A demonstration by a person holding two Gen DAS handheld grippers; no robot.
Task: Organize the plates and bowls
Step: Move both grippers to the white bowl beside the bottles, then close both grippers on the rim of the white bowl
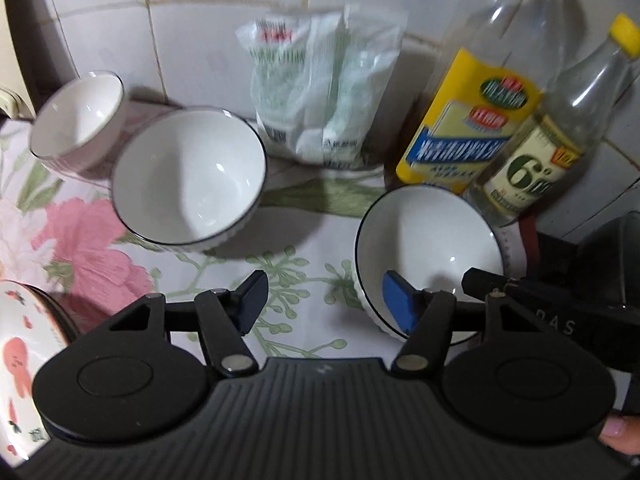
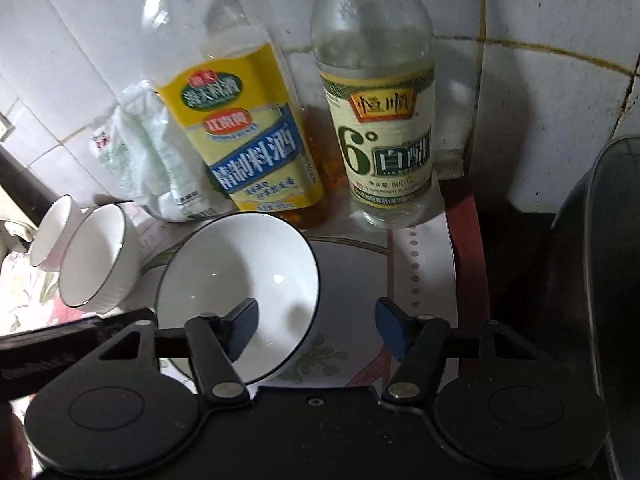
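Approach step: both claws open, nothing held. Right claw (image 2: 316,330) straddling near rim of nearest bowl (image 2: 240,280), just in front of vinegar bottle (image 2: 376,120). Left claw (image 1: 324,306) beside same bowl. Next: close on rim, stack into left-hand bowl (image 2: 96,256).
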